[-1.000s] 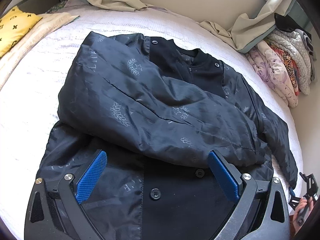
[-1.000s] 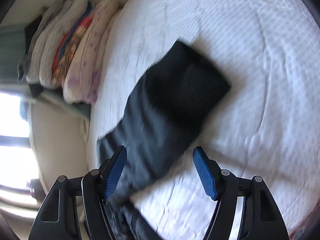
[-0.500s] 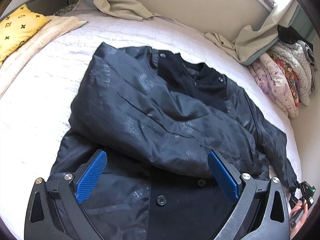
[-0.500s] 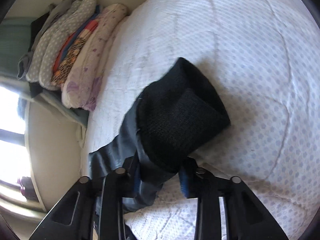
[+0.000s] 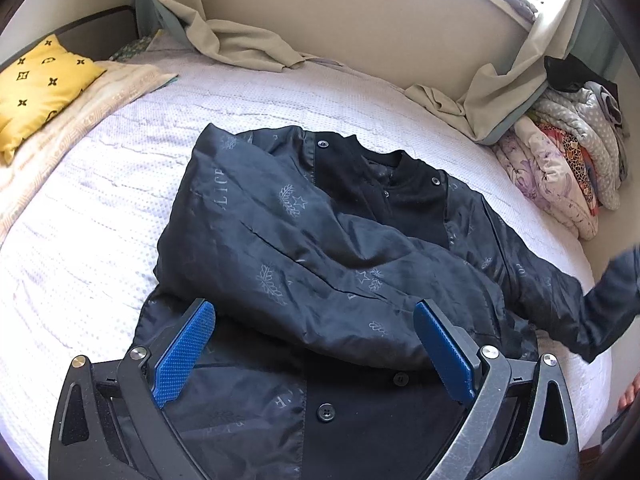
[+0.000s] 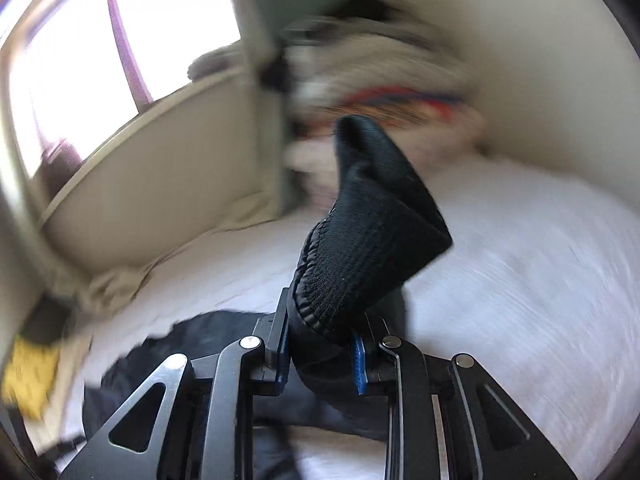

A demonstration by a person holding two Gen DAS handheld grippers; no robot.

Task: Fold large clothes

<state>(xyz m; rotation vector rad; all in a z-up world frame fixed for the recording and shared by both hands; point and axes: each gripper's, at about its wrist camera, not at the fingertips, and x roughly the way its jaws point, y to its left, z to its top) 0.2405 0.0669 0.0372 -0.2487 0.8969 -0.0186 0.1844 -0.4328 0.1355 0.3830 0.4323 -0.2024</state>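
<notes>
A dark navy jacket (image 5: 320,248) with pale printed emblems lies on the white bed (image 5: 100,200), its left sleeve folded across the chest. My left gripper (image 5: 314,312) hovers open above the jacket's lower front, holding nothing. The right sleeve (image 5: 612,292) rises off the bed at the right edge. In the right wrist view my right gripper (image 6: 320,344) is closing, its blue pads pinching that sleeve just behind the black ribbed cuff (image 6: 372,232), which sticks up between the fingers.
A yellow patterned pillow (image 5: 36,88) lies at the far left. Beige curtains (image 5: 248,44) hang along the back wall. Folded quilts (image 5: 560,160) are stacked at the bed's right corner. A person's hand (image 5: 630,396) shows at the right edge.
My right gripper closed on the sleeve cuff that lay flat on the bed, then lifted and rolled it upward. The left gripper rose slightly and stayed open.
</notes>
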